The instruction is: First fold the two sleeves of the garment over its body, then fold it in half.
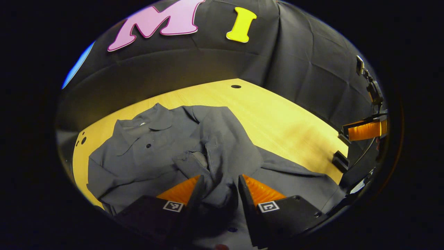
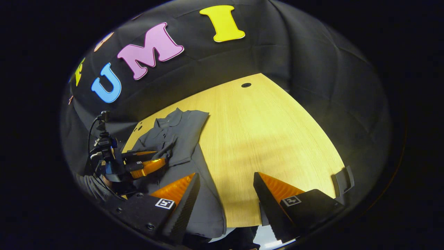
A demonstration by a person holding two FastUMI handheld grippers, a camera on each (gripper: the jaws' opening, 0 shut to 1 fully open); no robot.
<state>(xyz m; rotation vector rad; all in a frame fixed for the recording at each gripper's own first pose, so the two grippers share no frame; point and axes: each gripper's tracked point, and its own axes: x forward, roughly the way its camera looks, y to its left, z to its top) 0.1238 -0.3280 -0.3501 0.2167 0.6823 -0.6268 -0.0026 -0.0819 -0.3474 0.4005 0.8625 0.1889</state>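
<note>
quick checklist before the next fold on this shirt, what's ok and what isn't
1. Left gripper fingers around bunched shirt fabric: ok; firm pinch: cannot tell.
2. Right gripper open, holding nothing: ok.
3. One sleeve folded over the body: ok.
4. Other sleeve folded: cannot tell.
5. Fabric flat: not ok, wrinkled at the middle.
6. Table bare beside the shirt: ok.

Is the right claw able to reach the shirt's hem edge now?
Probably yes: the right claw hangs open over the bare table, with the shirt edge just beside one finger and nothing between.
</note>
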